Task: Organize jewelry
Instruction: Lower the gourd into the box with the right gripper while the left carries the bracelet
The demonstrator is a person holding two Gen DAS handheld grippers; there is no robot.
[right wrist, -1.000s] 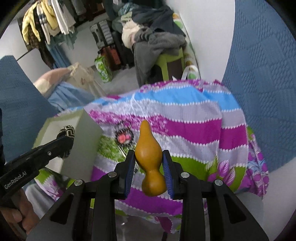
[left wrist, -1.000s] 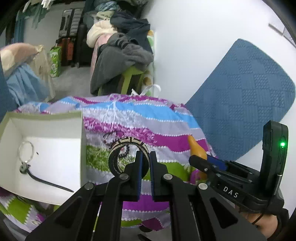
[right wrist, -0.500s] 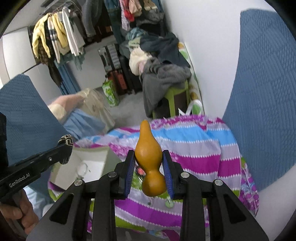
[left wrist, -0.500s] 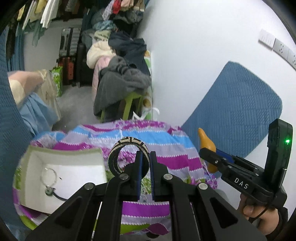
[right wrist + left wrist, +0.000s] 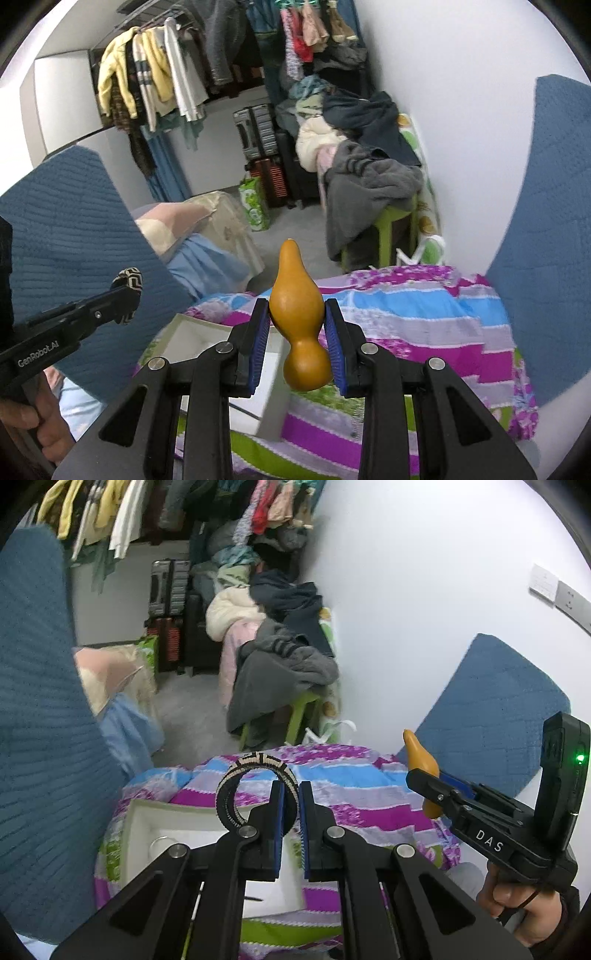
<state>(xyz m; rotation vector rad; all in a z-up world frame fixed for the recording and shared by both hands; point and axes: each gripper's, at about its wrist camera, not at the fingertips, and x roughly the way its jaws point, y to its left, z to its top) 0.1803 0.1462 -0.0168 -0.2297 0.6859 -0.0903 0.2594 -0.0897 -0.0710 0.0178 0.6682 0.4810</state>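
My left gripper (image 5: 291, 794) is shut on a black-and-cream patterned bangle (image 5: 236, 775), held upright high above the white box (image 5: 138, 834). The bangle also shows in the right wrist view (image 5: 127, 286). My right gripper (image 5: 295, 332) is shut on an orange gourd-shaped ornament (image 5: 297, 321), also seen in the left wrist view (image 5: 419, 757). The white box (image 5: 188, 339) sits on the striped cloth below and holds a thin ring (image 5: 162, 840) and a dark cord.
The striped purple, blue and green cloth (image 5: 351, 794) covers a small table. Blue quilted cushions (image 5: 487, 709) flank it. Behind are a green stool piled with clothes (image 5: 280, 679), suitcases (image 5: 168, 587) and hanging garments (image 5: 155, 81).
Both grippers have risen well above the table, keeping their objects. The box and cloth now look smaller and lower in both views.
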